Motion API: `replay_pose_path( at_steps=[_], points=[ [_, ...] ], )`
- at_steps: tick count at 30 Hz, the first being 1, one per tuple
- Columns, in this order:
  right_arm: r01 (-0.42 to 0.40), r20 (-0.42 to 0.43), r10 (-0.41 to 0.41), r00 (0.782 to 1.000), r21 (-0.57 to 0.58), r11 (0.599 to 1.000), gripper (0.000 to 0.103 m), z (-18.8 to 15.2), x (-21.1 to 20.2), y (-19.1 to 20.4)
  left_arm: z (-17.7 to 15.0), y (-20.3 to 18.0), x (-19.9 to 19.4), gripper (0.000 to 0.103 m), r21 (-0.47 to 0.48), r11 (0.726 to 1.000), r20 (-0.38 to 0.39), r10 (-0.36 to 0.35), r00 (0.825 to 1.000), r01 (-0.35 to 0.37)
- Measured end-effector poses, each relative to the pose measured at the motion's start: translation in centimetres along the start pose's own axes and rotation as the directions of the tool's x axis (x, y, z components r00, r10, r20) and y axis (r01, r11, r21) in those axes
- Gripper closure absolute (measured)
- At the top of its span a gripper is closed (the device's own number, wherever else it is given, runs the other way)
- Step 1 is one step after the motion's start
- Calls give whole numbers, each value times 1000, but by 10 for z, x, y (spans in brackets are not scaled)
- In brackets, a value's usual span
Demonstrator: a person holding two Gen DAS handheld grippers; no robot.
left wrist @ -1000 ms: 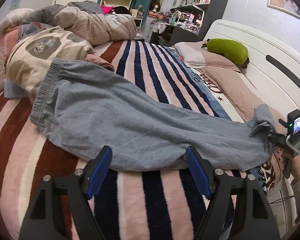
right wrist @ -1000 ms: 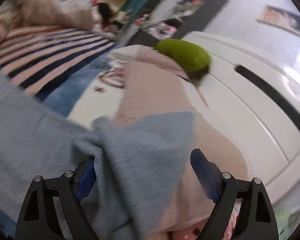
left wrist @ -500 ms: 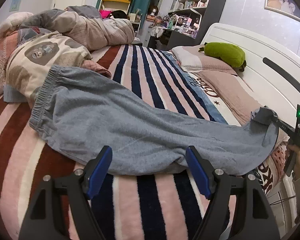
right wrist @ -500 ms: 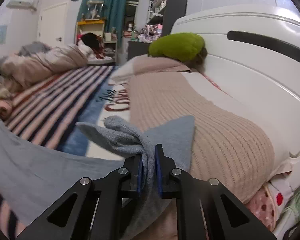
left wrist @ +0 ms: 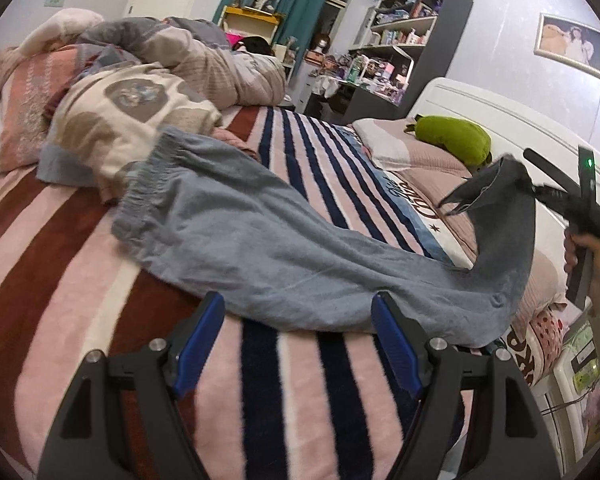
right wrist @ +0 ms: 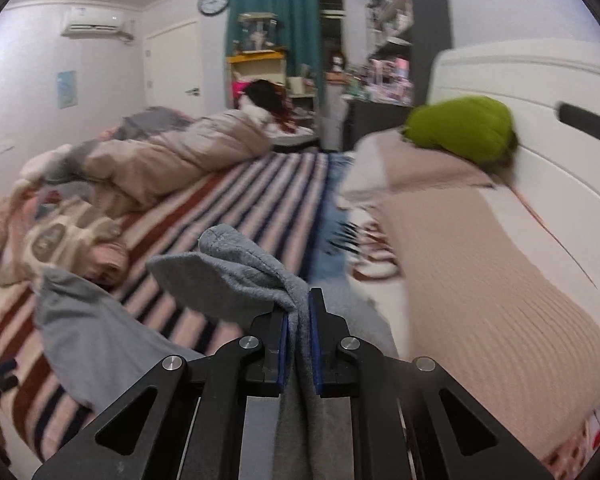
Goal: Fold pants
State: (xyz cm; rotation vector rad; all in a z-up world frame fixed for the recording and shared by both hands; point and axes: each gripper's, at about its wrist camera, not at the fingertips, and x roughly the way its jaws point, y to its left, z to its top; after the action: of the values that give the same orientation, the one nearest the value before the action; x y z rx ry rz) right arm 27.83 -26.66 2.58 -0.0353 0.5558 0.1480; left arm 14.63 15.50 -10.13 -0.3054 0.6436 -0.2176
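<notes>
Grey-blue pants (left wrist: 268,240) lie across the striped bed, waistband at the left by the bedding pile, legs running right. My right gripper (right wrist: 298,320) is shut on the leg hem (right wrist: 236,268) and holds it lifted above the bed; it also shows in the left wrist view (left wrist: 540,192) at the right, with the cloth hanging from it. My left gripper (left wrist: 298,336) is open and empty, just in front of the near edge of the pants' middle.
A striped blanket (left wrist: 60,280) covers the bed. Piled duvets and a patterned pillow (left wrist: 132,108) lie at the far left. Pink pillows (right wrist: 480,264) and a green plush (left wrist: 452,140) sit by the white headboard (right wrist: 560,168). Shelves stand behind.
My right gripper closed on the pant leg hem and lifted it off the pillow, up and toward the bed's middle. The left gripper has stayed open in about the same place.
</notes>
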Motion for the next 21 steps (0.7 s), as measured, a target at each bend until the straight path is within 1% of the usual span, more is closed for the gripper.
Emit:
replay_pose_path(
  at_steps=[2,4,5,7,9,10,11,12,16,19,21],
  points=[
    [-43,8,43,999,-29,999,99,6,7,26,-2,5,-3,30,-6,1000,-1,6,1000,-6],
    [-71,-11,71,997,-57,996,99,4,14,44,-5,9,-5,30,-11,1000,-7,6,1000,-6],
    [-93,-41,90,995,-75,993,99,-5,21,57,-6,10,-4,29,-12,1000,-12,4,1000,-4],
    [-118,-102,108,989,-96,988,99,-25,33,70,-8,8,0,29,-8,1000,-30,-7,1000,7],
    [-135,-154,117,981,-110,985,99,-42,45,78,-9,3,5,29,-4,999,-50,-41,998,41],
    [-138,-168,119,979,-109,984,99,-48,51,80,-8,-2,9,29,-3,998,-62,-69,996,69],
    [-139,-171,120,978,-104,985,99,-50,53,79,-7,-11,15,29,9,995,-76,-99,992,100],
    [-139,-167,122,978,-97,986,99,-50,55,79,-6,-20,19,29,27,993,-83,-111,990,114],
    [-118,-125,106,986,-90,989,99,-33,60,74,-1,-53,35,29,80,982,-104,-164,981,172],
    [-88,-84,82,993,-75,993,99,-17,66,66,3,-67,43,29,100,976,-107,-183,977,194],
    [-98,-72,94,993,-55,994,99,-13,68,63,4,-69,46,29,101,976,-106,-180,978,190]
  ],
)
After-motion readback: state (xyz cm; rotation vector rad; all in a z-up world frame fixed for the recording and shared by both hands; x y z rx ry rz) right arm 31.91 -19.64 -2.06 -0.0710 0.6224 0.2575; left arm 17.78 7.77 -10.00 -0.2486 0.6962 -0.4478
